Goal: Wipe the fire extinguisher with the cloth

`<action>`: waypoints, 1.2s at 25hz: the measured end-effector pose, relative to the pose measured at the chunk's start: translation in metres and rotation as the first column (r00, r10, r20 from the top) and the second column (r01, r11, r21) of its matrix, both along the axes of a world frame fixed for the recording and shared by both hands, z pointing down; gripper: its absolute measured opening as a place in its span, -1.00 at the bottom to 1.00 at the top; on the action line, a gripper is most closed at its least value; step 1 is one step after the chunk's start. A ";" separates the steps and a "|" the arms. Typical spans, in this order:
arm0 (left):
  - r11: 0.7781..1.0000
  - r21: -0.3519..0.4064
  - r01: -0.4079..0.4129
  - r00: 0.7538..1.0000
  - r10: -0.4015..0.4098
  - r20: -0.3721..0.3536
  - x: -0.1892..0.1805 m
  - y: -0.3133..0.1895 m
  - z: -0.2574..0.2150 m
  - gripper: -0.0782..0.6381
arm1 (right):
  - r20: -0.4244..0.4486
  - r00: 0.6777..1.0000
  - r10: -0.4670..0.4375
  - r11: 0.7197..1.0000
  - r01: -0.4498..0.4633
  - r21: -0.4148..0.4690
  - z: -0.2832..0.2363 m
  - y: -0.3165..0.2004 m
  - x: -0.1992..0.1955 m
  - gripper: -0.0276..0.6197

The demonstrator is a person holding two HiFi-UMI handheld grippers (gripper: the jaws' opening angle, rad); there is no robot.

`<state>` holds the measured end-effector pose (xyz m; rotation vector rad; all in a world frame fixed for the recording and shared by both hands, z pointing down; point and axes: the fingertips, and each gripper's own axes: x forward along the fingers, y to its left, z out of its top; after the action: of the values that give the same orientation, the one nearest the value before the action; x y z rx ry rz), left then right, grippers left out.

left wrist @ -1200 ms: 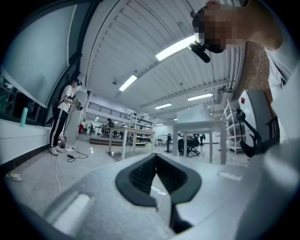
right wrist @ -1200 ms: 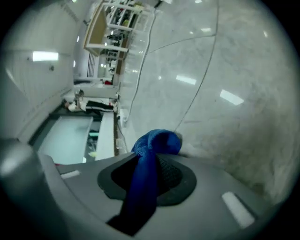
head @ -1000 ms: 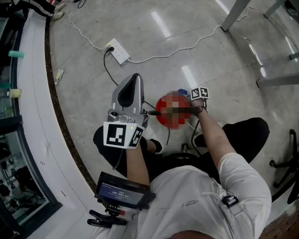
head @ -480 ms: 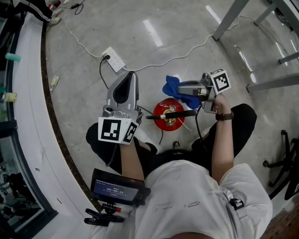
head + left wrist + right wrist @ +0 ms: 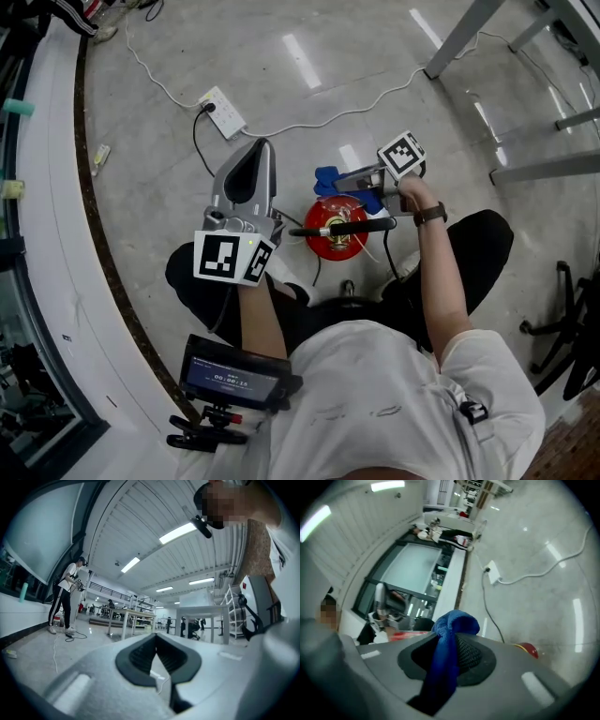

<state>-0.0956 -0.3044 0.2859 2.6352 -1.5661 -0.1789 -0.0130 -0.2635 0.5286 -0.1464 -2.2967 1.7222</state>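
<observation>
— Where does the red cylindrical fire extinguisher (image 5: pixel 330 240) stand?

— Centre of the head view, upright on the grey floor (image 5: pixel 281 84), so its long axis points up at the camera (only the top and the black lever (image 5: pixel 352 227) show).

— Which claw is nearer?

— The right gripper (image 5: pixel 342 176), just above it and clamped on the bunched blue cloth (image 5: pixel 454 623). The left gripper (image 5: pixel 155 637) sits apart at left, jaws together on nothing.

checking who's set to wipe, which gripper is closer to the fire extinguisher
Right. The right gripper, holding the cloth, is just past the fire extinguisher; the left gripper is off to its left.
</observation>
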 end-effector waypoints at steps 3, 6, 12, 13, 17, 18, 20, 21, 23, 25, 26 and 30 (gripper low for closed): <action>1.000 -0.019 0.003 1.000 -0.003 -0.002 -0.003 -0.001 0.009 -0.78 | -0.146 0.989 -0.002 0.995 -0.013 -0.102 0.100 0.006 -0.008 -0.63; 0.999 -0.045 0.007 1.000 -0.008 -0.001 -0.007 -0.003 0.019 -0.78 | -0.317 0.948 -0.005 0.995 -0.027 -0.094 0.209 0.007 -0.013 -0.63; 0.996 -0.086 0.033 0.999 -0.031 0.018 -0.017 0.000 0.036 -0.78 | -0.477 0.879 0.013 0.991 -0.076 -0.112 0.333 0.006 -0.001 -0.62; 0.995 -0.089 0.035 0.999 -0.034 0.020 -0.019 0.000 0.037 -0.78 | -0.486 0.874 0.020 0.992 -0.080 -0.102 0.341 0.006 0.001 -0.62; 0.994 -0.096 0.060 0.998 -0.059 0.009 -0.033 -0.005 0.039 -0.78 | -0.497 0.867 -0.025 0.998 -0.010 -0.067 0.345 0.007 -0.001 -0.63; 0.993 -0.094 0.065 0.998 -0.065 0.002 -0.036 -0.007 0.038 -0.78 | -0.500 0.864 -0.051 0.998 0.026 -0.057 0.341 0.005 -0.002 -0.62; 0.994 -0.081 0.071 0.997 -0.071 -0.002 -0.039 -0.010 0.033 -0.78 | -0.457 0.885 -0.088 0.996 0.086 -0.026 0.313 -0.007 -0.008 -0.62; 0.995 -0.072 0.071 0.997 -0.071 -0.003 -0.040 -0.011 0.030 -0.78 | -0.398 0.913 -0.090 0.995 0.096 -0.003 0.285 -0.017 -0.013 -0.62; 0.996 -0.056 0.065 0.998 -0.065 -0.008 -0.039 -0.011 0.025 -0.78 | -0.251 0.966 -0.058 0.995 0.076 0.062 0.208 -0.043 -0.020 -0.61; 0.997 -0.050 0.060 0.998 -0.061 -0.017 -0.039 -0.011 0.022 -0.78 | -0.145 0.989 -0.024 0.991 0.043 0.129 0.127 -0.069 -0.015 -0.61; 0.997 -0.050 0.057 0.998 -0.058 -0.021 -0.039 -0.010 0.022 -0.78 | -0.098 0.995 -0.025 0.989 0.040 0.145 0.087 -0.077 -0.011 -0.61; 0.998 -0.037 0.042 0.999 -0.043 -0.031 -0.038 -0.004 0.016 -0.78 | 0.136 0.973 -0.188 0.945 0.142 0.295 -0.072 -0.066 -0.008 -0.61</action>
<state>-0.1333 -0.3083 0.3024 2.5606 -1.6003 -0.1912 -0.0211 -0.3295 0.4562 -0.4239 -2.5368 1.3263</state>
